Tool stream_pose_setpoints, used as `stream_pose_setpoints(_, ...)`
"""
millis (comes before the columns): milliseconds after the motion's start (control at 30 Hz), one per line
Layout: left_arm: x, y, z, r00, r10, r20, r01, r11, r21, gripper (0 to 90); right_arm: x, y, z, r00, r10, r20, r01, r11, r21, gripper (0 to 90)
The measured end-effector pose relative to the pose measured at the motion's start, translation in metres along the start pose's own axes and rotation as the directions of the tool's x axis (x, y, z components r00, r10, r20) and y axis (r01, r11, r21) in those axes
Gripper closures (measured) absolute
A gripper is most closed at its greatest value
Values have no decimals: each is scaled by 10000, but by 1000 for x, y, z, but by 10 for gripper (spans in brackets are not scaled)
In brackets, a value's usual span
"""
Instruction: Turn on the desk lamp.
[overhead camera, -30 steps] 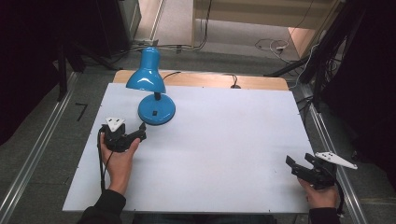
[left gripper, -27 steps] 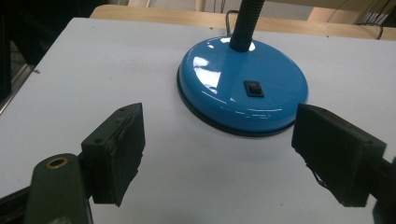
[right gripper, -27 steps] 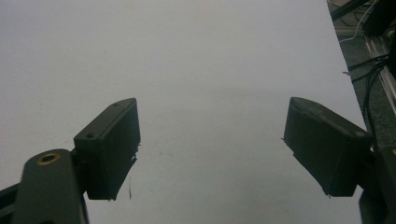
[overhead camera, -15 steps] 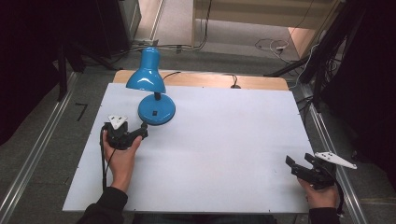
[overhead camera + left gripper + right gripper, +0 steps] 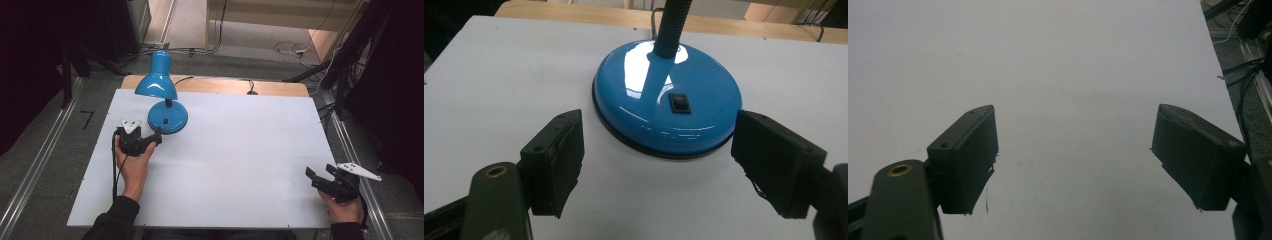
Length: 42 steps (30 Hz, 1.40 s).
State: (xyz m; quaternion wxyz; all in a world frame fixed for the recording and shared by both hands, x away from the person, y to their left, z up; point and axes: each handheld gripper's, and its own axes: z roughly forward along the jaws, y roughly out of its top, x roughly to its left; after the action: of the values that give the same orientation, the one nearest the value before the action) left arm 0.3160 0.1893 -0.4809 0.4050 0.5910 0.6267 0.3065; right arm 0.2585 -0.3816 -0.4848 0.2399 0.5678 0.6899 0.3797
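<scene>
While our left gripper (image 5: pixel 156 139) sits just short of the glossy blue desk lamp with its round metal base (image 5: pixel 168 118), we see that it has crept toward that base since the earlier high views, where it lay a little farther back on the white desk (image 5: pixel 240 150). Its jaws have just been closing slightly, yet they stand wide apart with nothing between them; in the left gripper view the base (image 5: pixel 669 112) lies just ahead of the gap, its small black rocker switch (image 5: pixel 679 102) facing us. We judge that we are lining up on the base, either to grip its rim or to reach the switch, and that contact is not yet made. The lamp stands upright at the far left of the desk, its shade (image 5: pixel 157 80) tilted toward the left edge. Our right gripper (image 5: pixel 320 179) rests near the right front corner, well apart from the lamp, its jaws wide and empty over bare desk (image 5: pixel 1073 75).
</scene>
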Motion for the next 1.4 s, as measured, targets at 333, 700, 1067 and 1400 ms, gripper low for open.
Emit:
stream_pose_setpoints(333, -4, 2, 8, 9998, 99, 173, -101, 9999, 94, 235, 0, 0, 0, 10000, -52, -1, 52, 10000, -9, 170)
stream_pose_setpoints(700, -7, 5, 18, 9997, 211, 91, -210, 9997, -79, 301, 1, 0, 2, 10000, -35, -23, 36, 10000, 72, 170)
stream_pose_setpoints(1067, -7, 9, 29, 9990, 421, 141, -421, 9991, -11, 456, 0, 0, 2, 10000, -10, -28, 10, 10000, 81, 172)
stream_pose_setpoints(1400, -5, 12, 36, 9994, 195, 288, -192, 9998, -89, 679, 0, 0, 3, 10000, -8, -47, 9, 10000, 89, 173)
